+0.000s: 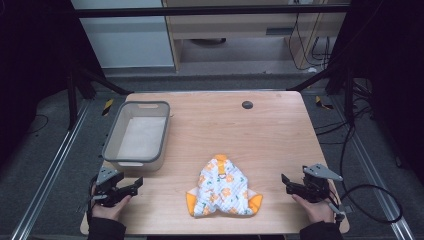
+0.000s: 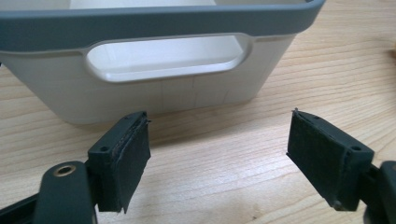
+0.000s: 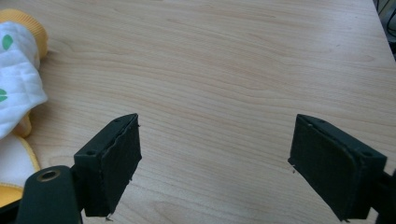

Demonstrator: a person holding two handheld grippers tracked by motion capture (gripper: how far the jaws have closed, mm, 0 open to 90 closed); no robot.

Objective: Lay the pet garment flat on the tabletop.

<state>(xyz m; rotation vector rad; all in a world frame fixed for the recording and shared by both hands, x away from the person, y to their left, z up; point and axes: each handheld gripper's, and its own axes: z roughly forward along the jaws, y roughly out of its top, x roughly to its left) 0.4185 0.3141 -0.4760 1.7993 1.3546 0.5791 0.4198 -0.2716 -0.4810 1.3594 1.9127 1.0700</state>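
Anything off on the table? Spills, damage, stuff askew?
Nothing spilled or broken. The baby garment lies crumpled in a heap near the table's front edge. The bin stands upright. Both the left gripper and right gripper rest open, holding nothing.

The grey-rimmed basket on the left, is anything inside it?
The basket looks empty: its pale floor shows bare in the high view. The corner under its near wall is hidden from sight.

Bare wood between left gripper (image 1: 131, 188) and crumpled garment (image 1: 223, 187), same between garment and right gripper (image 1: 286, 184). Grey-rimmed bin (image 1: 112, 134) close ahead of left gripper, blocking forward path. Far table (image 1: 260, 125) half open except small dark disc (image 1: 247, 104).
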